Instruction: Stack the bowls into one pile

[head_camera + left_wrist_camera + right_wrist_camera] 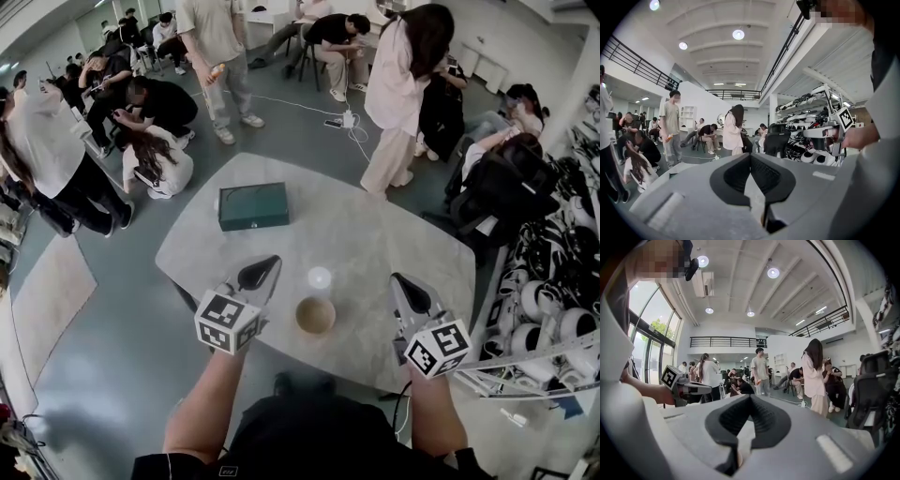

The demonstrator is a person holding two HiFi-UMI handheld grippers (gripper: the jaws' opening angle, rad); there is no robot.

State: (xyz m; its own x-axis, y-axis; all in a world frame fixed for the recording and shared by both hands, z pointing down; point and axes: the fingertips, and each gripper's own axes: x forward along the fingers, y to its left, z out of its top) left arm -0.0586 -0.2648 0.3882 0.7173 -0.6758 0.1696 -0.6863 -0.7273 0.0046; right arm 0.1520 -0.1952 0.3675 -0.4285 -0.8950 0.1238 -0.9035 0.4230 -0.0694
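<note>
A tan bowl point(316, 315) sits near the front edge of the pale marble table point(375, 234); from above I cannot tell whether others are nested in it. My left gripper point(265, 266) hovers just left of the bowl, and my right gripper point(399, 279) hovers to its right. Neither touches it. In the left gripper view the dark pads point(765, 174) meet at their tips with nothing between them. The right gripper view shows the same, its pads point(765, 420) closed and empty. Each gripper view looks level over the table, and the bowl is not plainly seen in either.
A dark green box point(253, 206) lies at the table's far left. Several people stand and sit on the floor beyond the table. Racks of helmets and gear point(553, 300) line the right side. A bright light reflection point(320, 277) shows on the tabletop behind the bowl.
</note>
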